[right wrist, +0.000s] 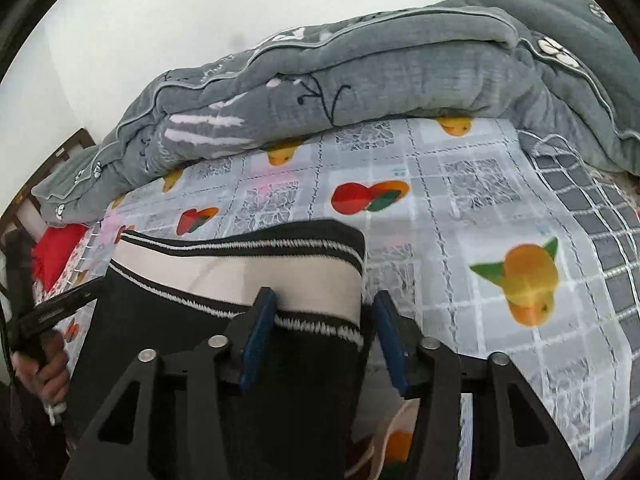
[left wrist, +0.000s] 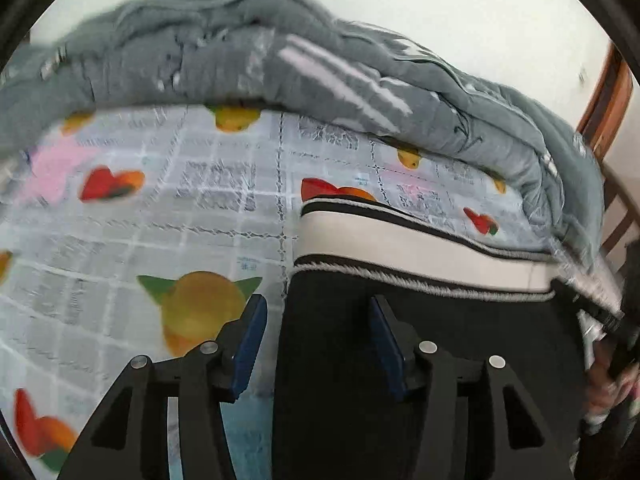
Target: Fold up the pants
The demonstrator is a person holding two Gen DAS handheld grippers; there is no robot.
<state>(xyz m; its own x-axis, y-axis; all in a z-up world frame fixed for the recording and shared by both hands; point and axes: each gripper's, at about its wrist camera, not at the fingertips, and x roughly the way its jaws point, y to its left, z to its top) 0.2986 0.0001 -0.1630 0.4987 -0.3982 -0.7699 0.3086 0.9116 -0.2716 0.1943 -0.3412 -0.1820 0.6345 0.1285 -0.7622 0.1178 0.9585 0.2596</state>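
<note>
Black pants (left wrist: 440, 360) with a white, black-striped waistband (left wrist: 420, 248) lie on a bed with a fruit-print sheet (left wrist: 160, 220). My left gripper (left wrist: 316, 332) is open over the pants' left edge, its right finger above the black fabric and its left finger above the sheet. In the right wrist view the pants (right wrist: 248, 380) and waistband (right wrist: 240, 272) lie below my right gripper (right wrist: 324, 328), which is open and straddles the pants' right edge. The other gripper and the hand holding it show at the left edge (right wrist: 36, 312).
A rumpled grey quilt (left wrist: 280, 60) is heaped along the far side of the bed, also in the right wrist view (right wrist: 360, 80). A wooden bed frame (left wrist: 608, 100) stands at the right. A red cloth (right wrist: 56, 252) lies at the bed's left side.
</note>
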